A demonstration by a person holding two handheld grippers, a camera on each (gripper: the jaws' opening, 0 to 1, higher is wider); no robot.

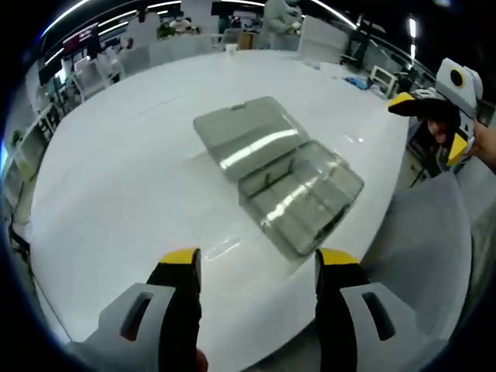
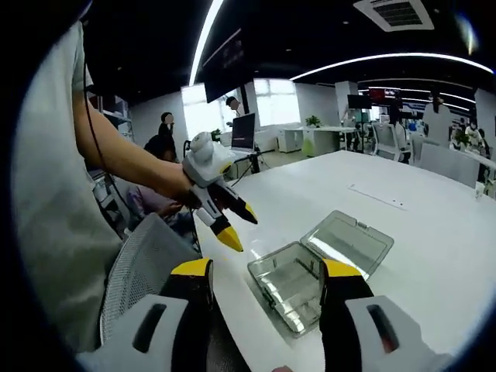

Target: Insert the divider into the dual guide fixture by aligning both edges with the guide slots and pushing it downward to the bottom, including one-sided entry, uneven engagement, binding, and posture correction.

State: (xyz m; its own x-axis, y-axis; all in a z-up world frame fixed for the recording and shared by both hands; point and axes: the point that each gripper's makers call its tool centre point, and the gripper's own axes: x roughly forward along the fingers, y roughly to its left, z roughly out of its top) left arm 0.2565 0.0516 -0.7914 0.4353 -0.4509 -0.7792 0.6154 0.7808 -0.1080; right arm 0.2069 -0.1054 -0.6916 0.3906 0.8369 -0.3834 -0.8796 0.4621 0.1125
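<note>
So the clear box point(image 1: 279, 174) is lying open on the white bench point(image 1: 116, 194), sitting dead centre in the left gripper view and down around 5 o'clock in the right gripper view, lid flopped flat next to the tray. Can't honestly pick out a divider or guide slots in there; the tray looks like it has ribs or compartments but the plastic glare kills the detail, and I can't tell if anything's in it. Left claw point(image 1: 256, 267) is spread wide with nothing in it, hanging just short of the box. Right claw point(image 2: 263, 279) is spread and empty too, held off the bench edge. Looks like insertion hasn't started yet. Next move is probably finding and pinching the divider, then lining both edges up squarely.
</note>
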